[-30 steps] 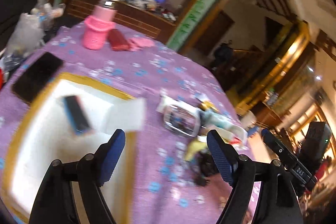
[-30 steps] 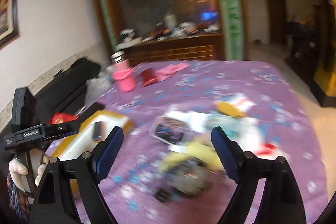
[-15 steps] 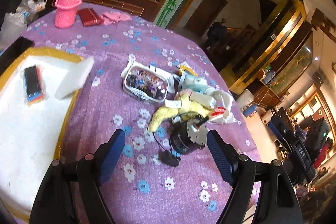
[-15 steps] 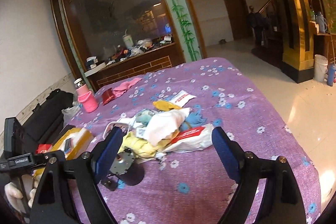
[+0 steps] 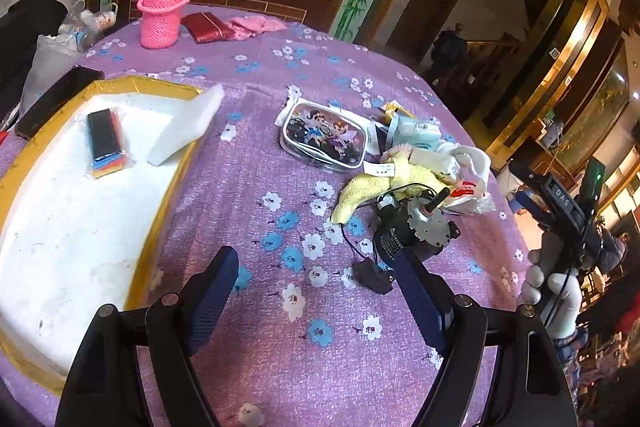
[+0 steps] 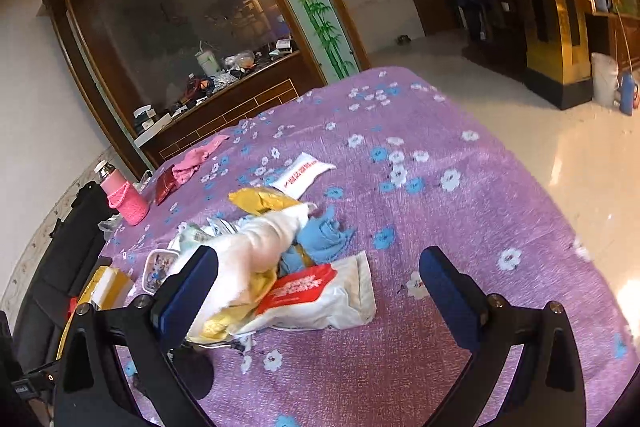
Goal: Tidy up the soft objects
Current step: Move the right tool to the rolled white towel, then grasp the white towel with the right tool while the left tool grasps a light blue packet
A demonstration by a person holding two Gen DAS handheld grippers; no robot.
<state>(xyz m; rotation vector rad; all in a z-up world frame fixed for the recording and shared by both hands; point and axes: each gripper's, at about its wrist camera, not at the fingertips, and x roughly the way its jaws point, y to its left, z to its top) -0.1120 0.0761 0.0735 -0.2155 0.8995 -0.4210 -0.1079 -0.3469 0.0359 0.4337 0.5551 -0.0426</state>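
Right tongs (image 6: pixel 318 291) are nearer: spread wide, jaws just opened further, nothing pinched. The soft pile (image 6: pixel 280 267) sits on the purple desk (image 6: pixel 460 211) just ahead, lower left of frame, long axis running upper right. Left tongs (image 5: pixel 316 301) are spread and empty; I see the yellow cloth (image 5: pixel 384 183) further off, upper right.

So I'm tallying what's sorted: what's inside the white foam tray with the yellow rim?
A black-topped stack of coloured sponges lies inside the tray; a white foam block leans over its rim. The gripper hides the near corner.
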